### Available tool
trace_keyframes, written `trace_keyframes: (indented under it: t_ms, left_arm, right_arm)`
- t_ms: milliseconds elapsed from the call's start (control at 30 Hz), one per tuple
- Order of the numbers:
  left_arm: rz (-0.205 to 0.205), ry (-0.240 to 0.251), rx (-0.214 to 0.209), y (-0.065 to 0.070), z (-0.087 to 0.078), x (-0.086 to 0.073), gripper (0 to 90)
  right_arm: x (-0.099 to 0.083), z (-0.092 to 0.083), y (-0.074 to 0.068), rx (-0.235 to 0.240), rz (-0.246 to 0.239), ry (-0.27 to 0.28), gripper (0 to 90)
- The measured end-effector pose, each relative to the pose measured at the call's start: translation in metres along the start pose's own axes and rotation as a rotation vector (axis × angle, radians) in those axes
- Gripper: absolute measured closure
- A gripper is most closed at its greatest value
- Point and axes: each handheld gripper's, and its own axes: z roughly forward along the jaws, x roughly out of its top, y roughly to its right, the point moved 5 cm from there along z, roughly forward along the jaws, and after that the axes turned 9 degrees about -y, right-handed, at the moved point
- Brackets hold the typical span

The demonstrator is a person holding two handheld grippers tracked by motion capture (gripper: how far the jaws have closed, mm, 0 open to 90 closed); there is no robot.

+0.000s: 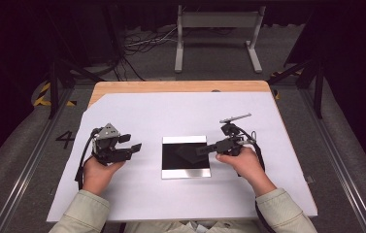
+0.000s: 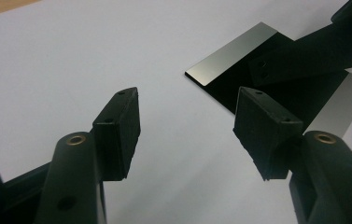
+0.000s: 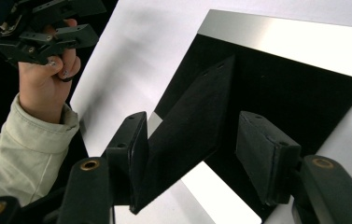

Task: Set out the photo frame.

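In the high view, a white sheet (image 1: 171,111) covers most of a light wooden table (image 1: 180,86), with grey metal stand legs (image 1: 217,34) and loose cables on the floor beyond. A flat square mirror-like plate with a dark reflective middle and bright silvery bands along its near and far edges (image 1: 186,173) lies at the sheet's centre. The left gripper (image 1: 131,143) hovers just left of it, jaws apart and empty. The right gripper (image 1: 205,149) reaches over the plate's right part.

In the left gripper view, both black pads (image 2: 122,126) stand wide with bare white sheet between them; the plate (image 2: 232,56) lies ahead to the right, the other gripper's jaw above it.

In the right gripper view, the jaws stand apart, gripping nothing, just above the plate (image 3: 281,39), whose dark face mirrors a jaw. A hand (image 3: 47,88) in a pale sleeve holds the left gripper (image 3: 78,21) at upper left.
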Motion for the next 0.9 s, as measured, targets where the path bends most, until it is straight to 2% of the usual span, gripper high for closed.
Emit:
trace_keyframes:
  t_ms: [200, 300, 533, 833, 900]
  left_arm:
    - [0.003, -0.002, 0.001, 0.0002, 0.0002, 0.0, 41.2]
    - [0.002, -0.003, -0.002, 0.0002, 0.0004, -0.0001, 41.1]
    - [0.008, -0.006, -0.004, -0.0001, 0.0009, -0.0001, 40.8]
    - [0.0, -0.007, -0.005, 0.0002, 0.0015, -0.0003, 40.5]
    - [0.0, -0.007, -0.006, 0.0002, 0.0016, -0.0003, 40.5]
  right_arm:
    - [-0.0006, 0.0049, -0.002, 0.015, -0.003, -0.017, 44.1]
    - [-0.0007, 0.0067, -0.0038, 0.041, -0.01, -0.023, 44.1]
    - [-0.0014, 0.0078, -0.004, 0.013, -0.027, -0.035, 51.7]
    - [-0.0014, 0.0069, -0.0038, 0.006, -0.013, -0.034, 56.4]
    - [-0.0015, 0.0067, -0.0037, 0.007, -0.023, -0.03, 57.7]
